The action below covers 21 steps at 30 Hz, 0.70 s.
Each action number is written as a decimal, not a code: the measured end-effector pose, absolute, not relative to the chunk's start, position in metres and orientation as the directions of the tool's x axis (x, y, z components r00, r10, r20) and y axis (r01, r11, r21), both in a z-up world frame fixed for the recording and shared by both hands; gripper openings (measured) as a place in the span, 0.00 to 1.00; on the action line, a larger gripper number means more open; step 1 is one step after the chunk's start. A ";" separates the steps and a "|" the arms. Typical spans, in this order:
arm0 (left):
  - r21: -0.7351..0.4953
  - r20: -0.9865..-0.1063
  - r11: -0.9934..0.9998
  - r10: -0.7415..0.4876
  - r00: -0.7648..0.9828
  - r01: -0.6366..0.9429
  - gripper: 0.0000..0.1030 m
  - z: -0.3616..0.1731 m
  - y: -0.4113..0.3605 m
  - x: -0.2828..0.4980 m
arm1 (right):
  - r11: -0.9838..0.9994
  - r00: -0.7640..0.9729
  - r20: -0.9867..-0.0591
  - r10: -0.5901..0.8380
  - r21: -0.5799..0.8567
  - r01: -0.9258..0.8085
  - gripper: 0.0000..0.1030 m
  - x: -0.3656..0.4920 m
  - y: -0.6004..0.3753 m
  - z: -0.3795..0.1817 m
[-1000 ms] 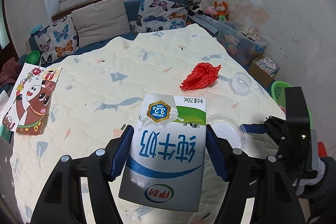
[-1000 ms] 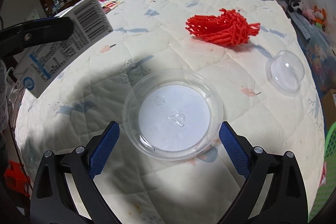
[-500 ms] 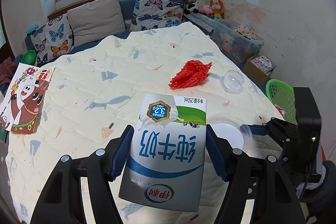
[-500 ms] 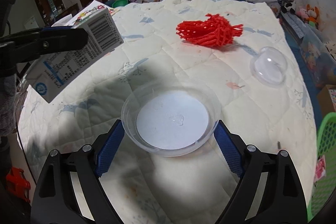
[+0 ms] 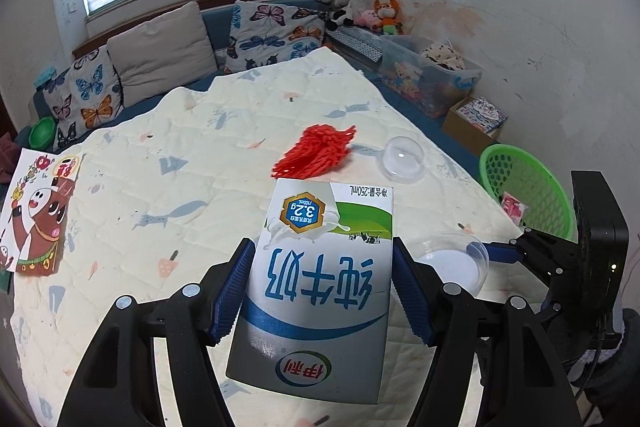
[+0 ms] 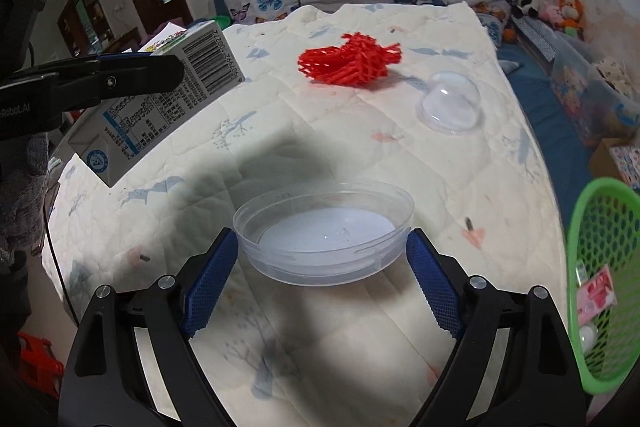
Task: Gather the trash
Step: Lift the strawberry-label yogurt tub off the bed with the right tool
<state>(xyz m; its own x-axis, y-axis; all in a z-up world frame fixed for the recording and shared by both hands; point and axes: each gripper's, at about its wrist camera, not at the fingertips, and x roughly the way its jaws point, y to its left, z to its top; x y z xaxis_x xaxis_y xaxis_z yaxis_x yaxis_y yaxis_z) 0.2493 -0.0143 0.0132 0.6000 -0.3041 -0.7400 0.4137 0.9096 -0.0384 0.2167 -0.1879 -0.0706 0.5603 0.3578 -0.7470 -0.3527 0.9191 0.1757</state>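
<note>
Clear plastic dish [image 6: 324,231] between blue pads [image 6: 210,291]

Left wrist camera is sitting behind the left gripper [image 5: 324,287], looking forward and slightly down across the quilted table [image 5: 168,187] toward the window wall, milk carton [image 5: 320,291] filling the close foreground. Right wrist camera is riding behind the right gripper [image 6: 323,267], facing the same way, close over the clear dish [image 6: 324,231]. Both are sharing the red mesh [image 5: 316,153], the dome lid [image 5: 402,159] and the green basket [image 5: 524,187]; each is catching the other gripper at its edge.
</note>
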 end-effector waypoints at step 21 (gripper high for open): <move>-0.028 -0.740 0.858 -0.363 0.566 0.513 0.63 0.017 -0.081 0.238 | 0.954 0.642 -0.707 0.298 0.206 -0.217 0.82 0.173 -0.271 -0.052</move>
